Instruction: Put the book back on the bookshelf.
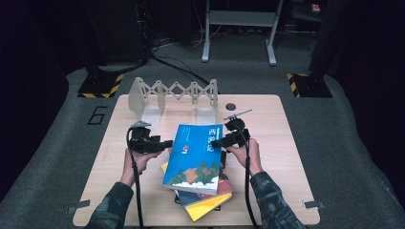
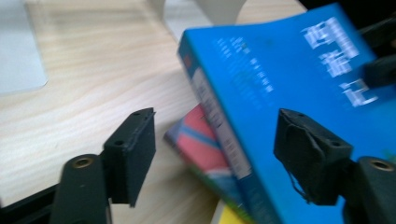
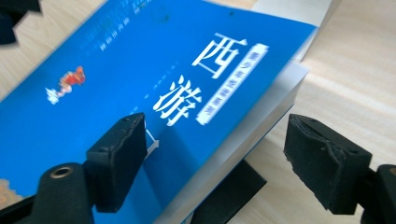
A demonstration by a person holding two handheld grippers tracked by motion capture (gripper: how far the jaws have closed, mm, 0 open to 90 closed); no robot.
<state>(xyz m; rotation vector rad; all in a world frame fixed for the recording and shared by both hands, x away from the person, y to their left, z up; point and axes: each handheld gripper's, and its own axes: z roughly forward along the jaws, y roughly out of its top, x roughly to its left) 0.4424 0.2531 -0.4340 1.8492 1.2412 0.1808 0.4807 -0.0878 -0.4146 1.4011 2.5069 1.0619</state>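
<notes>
Right gripper [image 3: 217, 158]: jaws apart, one pad lying over the cover and the other standing clear of the page edge of the blue book [image 3: 140, 79]; no clamp seen. Left gripper [image 2: 215, 154]: jaws apart, straddling the book's spine edge without pressing it. The blue book sits tilted on top of a stack of books [image 1: 205, 198] near the front of the wooden table [image 1: 286, 143], between both hands. A white folding book rack [image 1: 172, 93] stands at the table's far edge, well apart from the stack.
</notes>
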